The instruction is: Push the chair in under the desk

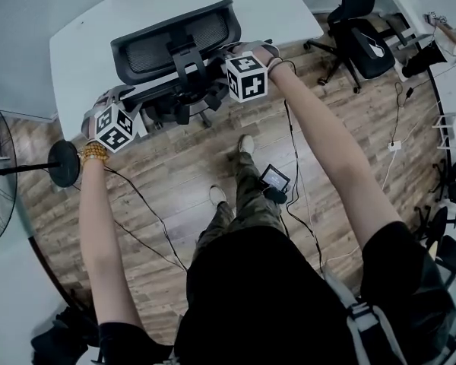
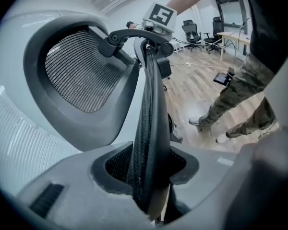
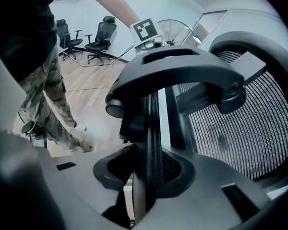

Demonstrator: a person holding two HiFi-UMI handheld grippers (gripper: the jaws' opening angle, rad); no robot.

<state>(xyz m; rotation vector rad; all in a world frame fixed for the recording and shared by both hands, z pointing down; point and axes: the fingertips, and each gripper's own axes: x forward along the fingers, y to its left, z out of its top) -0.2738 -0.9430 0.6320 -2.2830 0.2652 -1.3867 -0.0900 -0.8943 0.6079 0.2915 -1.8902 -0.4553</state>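
Note:
A black mesh office chair (image 1: 175,40) stands against the white desk (image 1: 91,29), its seat partly beneath the top. My left gripper (image 1: 121,96) holds the left edge of the backrest and my right gripper (image 1: 239,52) the right edge. In the left gripper view the thin backrest edge (image 2: 149,104) runs up from between the jaws of the left gripper (image 2: 151,164), which are closed on it; the headrest (image 2: 79,75) is to its left. In the right gripper view the right gripper (image 3: 146,169) is clamped on the backrest edge (image 3: 151,123), with the headrest mesh (image 3: 240,123) to the right.
A standing fan (image 1: 0,173) with a round base (image 1: 63,162) is at the left. Another black chair (image 1: 361,36) stands at the upper right. Cables (image 1: 296,173) and a small device (image 1: 273,179) lie on the wood floor by the person's feet.

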